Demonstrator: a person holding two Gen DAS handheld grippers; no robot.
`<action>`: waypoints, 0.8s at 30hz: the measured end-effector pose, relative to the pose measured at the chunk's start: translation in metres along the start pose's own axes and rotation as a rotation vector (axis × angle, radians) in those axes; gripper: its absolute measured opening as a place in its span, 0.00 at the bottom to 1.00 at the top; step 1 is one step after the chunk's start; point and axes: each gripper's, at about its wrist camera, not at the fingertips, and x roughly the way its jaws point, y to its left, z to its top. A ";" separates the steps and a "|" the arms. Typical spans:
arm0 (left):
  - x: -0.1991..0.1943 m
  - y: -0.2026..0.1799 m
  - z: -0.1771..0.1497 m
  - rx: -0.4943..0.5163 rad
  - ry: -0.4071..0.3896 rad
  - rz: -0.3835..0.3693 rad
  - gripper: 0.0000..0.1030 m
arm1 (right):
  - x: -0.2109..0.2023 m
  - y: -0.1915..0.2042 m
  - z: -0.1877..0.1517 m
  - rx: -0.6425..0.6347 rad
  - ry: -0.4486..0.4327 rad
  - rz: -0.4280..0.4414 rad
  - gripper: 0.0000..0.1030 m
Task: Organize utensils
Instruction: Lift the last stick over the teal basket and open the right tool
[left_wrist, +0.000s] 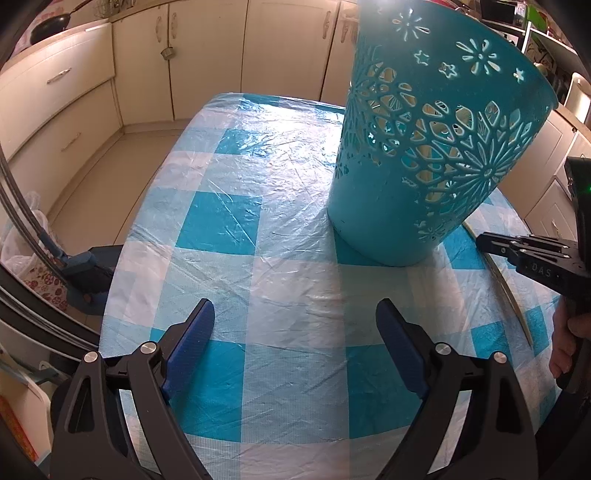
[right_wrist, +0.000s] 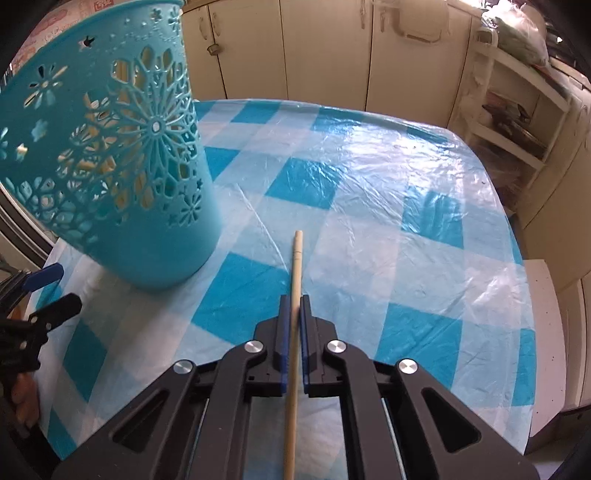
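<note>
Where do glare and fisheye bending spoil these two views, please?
Left wrist view: glare whitens the basket top; cabinet lines bow. Right wrist view: sheen streaks the plastic tablecloth; the table edge curves; the stick stays sharp.

One tall teal plastic basket with snowflake-patterned cutouts (left_wrist: 424, 155) stands on one table covered by a blue-and-white checked plastic cloth (left_wrist: 258, 229). One thin pale wooden stick (right_wrist: 295, 295) is in view, and through the basket's cutouts pale stick-like shapes show, too broken up to count. Two black two-finger grippers with blue pads are present: the left gripper (left_wrist: 295, 325) and the right gripper (right_wrist: 294, 314). One small metal strainer-like cup (left_wrist: 168, 53) hangs on the cream cabinet doors behind, and one dark frying pan (left_wrist: 50, 26) sits on the counter at upper left
</note>
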 end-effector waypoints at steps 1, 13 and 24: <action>0.000 0.000 0.000 0.001 0.000 0.002 0.83 | 0.000 -0.002 0.000 0.014 0.005 -0.004 0.06; 0.001 -0.003 -0.001 0.011 0.002 0.011 0.84 | -0.018 0.008 -0.001 0.059 -0.069 -0.022 0.05; 0.000 -0.004 -0.002 0.010 0.003 0.013 0.84 | -0.174 0.028 0.077 0.205 -0.610 0.281 0.05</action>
